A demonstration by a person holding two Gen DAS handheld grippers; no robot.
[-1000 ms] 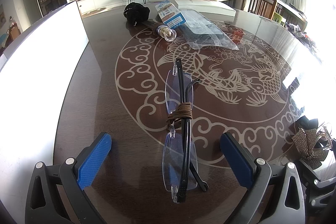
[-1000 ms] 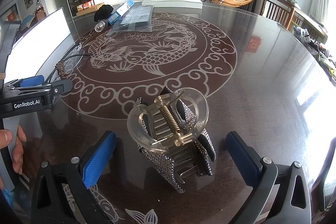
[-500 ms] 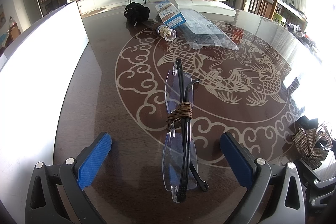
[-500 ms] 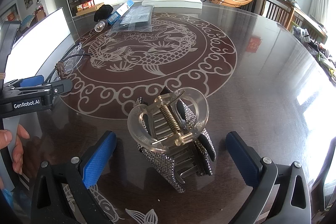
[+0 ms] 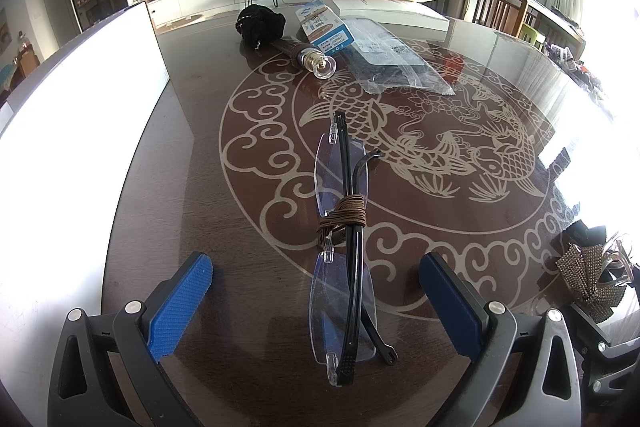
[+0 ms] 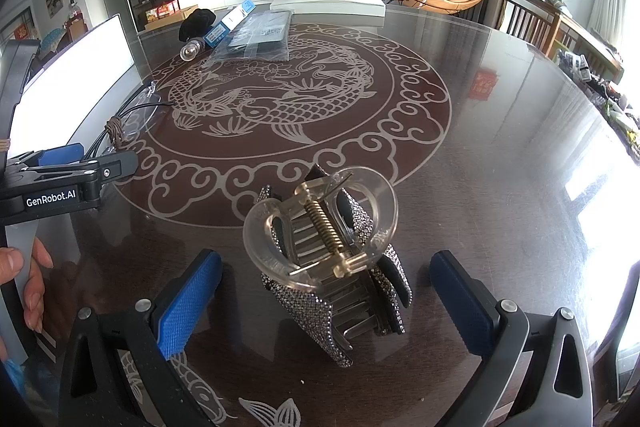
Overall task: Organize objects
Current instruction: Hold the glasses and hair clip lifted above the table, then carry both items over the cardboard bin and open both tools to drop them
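1. The only clearly legible writing is "GenRobot.AI", white on the black side of the left gripper [image 6: 90,167], seen at 9 o'clock in the right wrist view; the blue-and-white box [image 5: 325,29] carries print too small to read
2. A red square with gold characters is reflected on the table [image 6: 520,155] at about 2 o'clock; its characters cannot be made out
3. Left gripper [image 5: 316,301]: held low over the tabletop, its blue pads spread wide with nothing between them touching; the folded glasses [image 5: 344,255] lie in the gap, running toward 12 o'clock, a brown cord [image 5: 342,217] wound round their middle
4. Right gripper [image 6: 326,301]: also low and level, jaws wide apart; the hair claw clip [image 6: 328,263], clear plastic with a metal spring and rhinestone sides, rests on the table between the pads, touching neither
5. A person's fingers [image 6: 34,279] show at 8 o'clock in the right wrist view
6. At 12 o'clock beyond the glasses lie the box, a small glass bottle [image 5: 318,61], a black bundle [image 5: 260,23] and a clear plastic bag [image 5: 392,57]
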